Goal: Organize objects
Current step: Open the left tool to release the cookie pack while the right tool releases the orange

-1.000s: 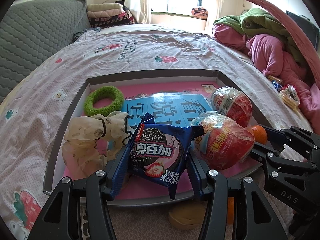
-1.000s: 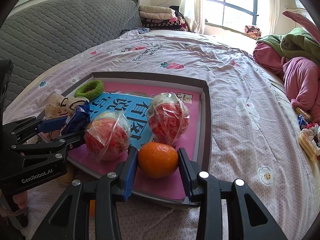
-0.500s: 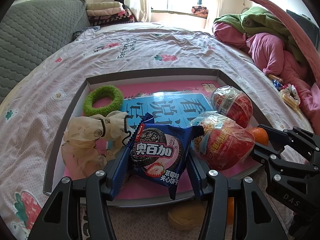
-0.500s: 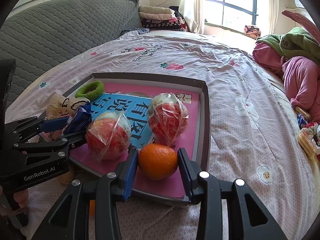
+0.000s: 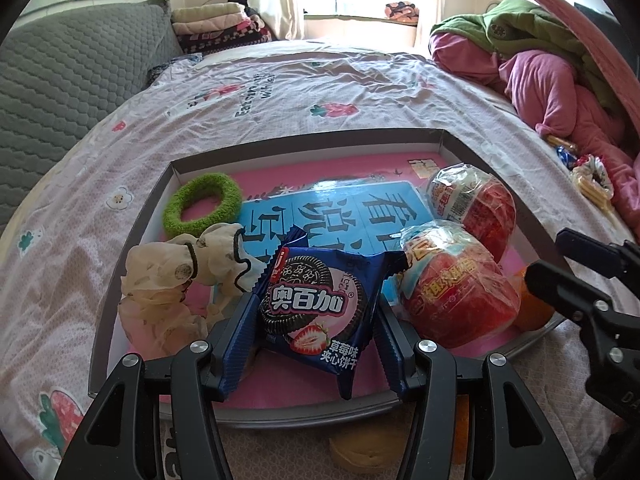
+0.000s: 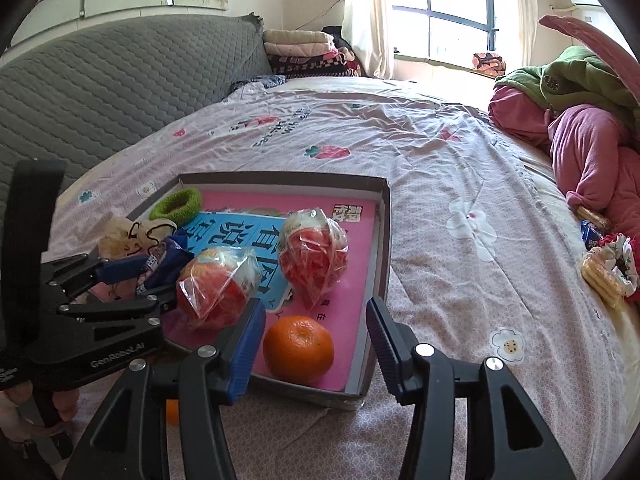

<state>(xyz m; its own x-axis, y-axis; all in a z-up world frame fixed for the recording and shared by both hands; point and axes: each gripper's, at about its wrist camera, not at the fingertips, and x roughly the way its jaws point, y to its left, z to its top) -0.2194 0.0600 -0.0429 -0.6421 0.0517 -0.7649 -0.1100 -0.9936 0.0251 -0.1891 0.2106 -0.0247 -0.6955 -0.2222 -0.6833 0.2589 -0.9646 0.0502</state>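
Note:
A shallow grey box lid with a pink floor lies on the bed. My left gripper is shut on a blue cookie packet and holds it over the lid's near edge. My right gripper is open, raised a little above an orange that rests in the lid's near right corner. Two red wrapped snacks lie in the lid. A green hair ring and a cream scrunchie lie at the lid's left.
The bed has a pink flowered sheet. Pink and green bedding is piled at the right. Small snacks and a scrunchie lie on the sheet at the far right. A grey headboard stands at the left.
My right gripper has opened and let go of the orange, which now sits in the lid. It has lifted and pulled back slightly. My left gripper still holds the cookie packet.

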